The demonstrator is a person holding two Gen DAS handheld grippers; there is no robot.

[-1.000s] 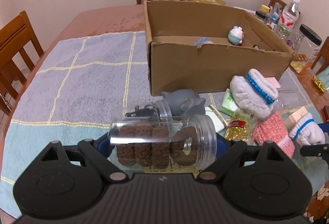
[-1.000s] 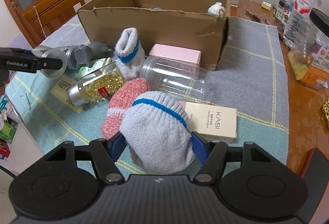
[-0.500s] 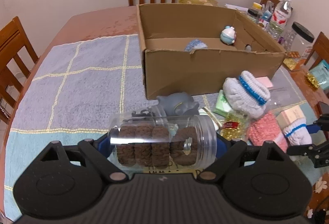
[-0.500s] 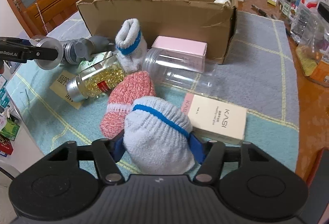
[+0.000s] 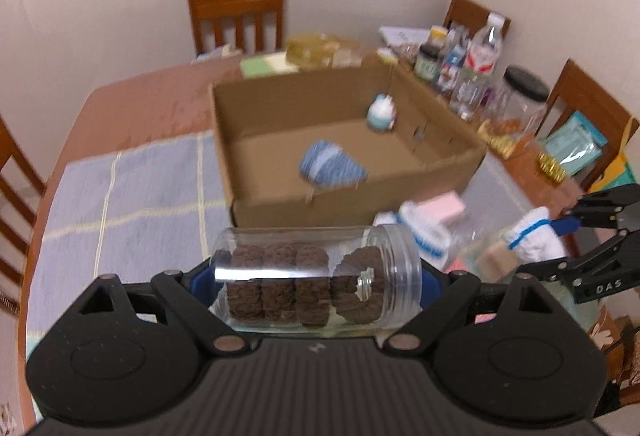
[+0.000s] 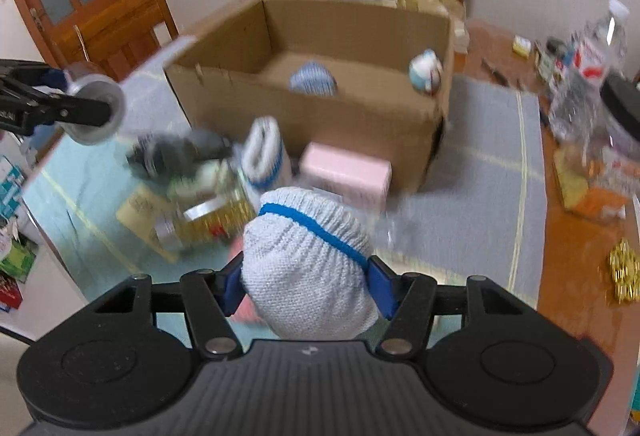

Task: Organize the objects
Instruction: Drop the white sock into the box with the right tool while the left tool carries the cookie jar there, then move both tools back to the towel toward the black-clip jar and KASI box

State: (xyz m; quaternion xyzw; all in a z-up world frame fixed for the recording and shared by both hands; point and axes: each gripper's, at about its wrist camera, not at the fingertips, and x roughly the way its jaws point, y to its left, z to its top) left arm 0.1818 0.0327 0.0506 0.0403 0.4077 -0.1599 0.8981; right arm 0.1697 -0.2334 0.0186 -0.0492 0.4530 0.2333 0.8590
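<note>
Where clutter sits, blue checked tablecloth (image 5: pixel 120 204), wooden chairs (image 5: pixel 238 16).

Clear, glossy plastic on the lidless cookie jar (image 5: pixel 316 278), with rough, crumbly brown cookies (image 5: pixel 280 286) inside. The left claw (image 5: pixel 316 282) gripping it is matt black plastic with smooth blue pads. Over in the right claw (image 6: pixel 306 282), a white ribbed-knit sock with a blue band (image 6: pixel 308 260), soft and nubbly. The open brown cardboard box (image 6: pixel 320 116) looks dull and papery, its edges ragged. The bench (image 6: pixel 580 248) shows glossy reddish wood beside a woven blue-grey cloth (image 6: pixel 480 204), matt and coarse.
</note>
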